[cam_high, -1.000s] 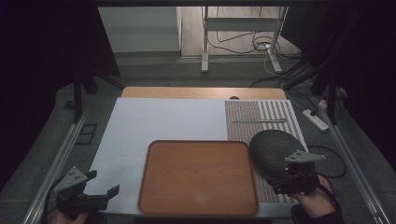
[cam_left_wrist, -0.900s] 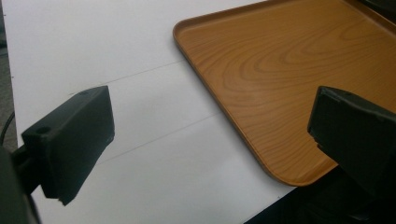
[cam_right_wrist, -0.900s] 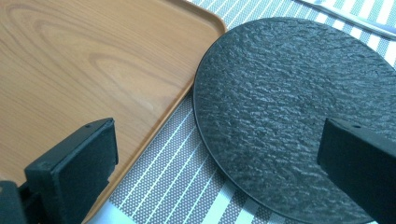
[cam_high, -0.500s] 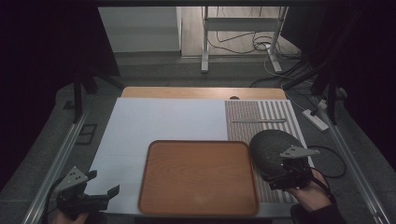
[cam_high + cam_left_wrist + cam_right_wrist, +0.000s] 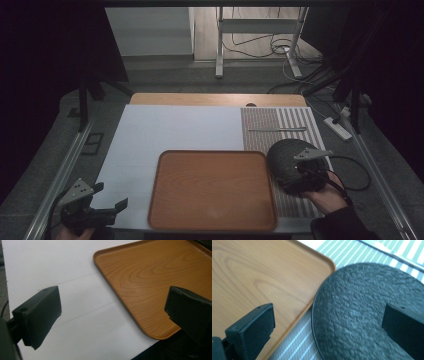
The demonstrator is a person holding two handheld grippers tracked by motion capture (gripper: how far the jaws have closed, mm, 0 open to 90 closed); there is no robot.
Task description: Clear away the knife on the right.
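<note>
From above, I am holding my right gripper (image 5: 300,181) over the near edge of the dark round plate (image 5: 287,157), which is lying on the striped mat (image 5: 295,125) just right of the wooden tray (image 5: 212,190). My left gripper (image 5: 107,212) is hovering at the near left corner.

Left gripper view: jaws are standing wide over the white sheet (image 5: 62,277).

Right gripper view: jaws are gaping wide, straddling the plate's rim (image 5: 362,310).

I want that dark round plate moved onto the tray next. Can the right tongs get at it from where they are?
Probably yes. The right tongs hover open right over the dark plate's near edge, jaws either side of the rim in the right gripper view. Nothing lies between them; the wooden tray sits just beside it.
</note>
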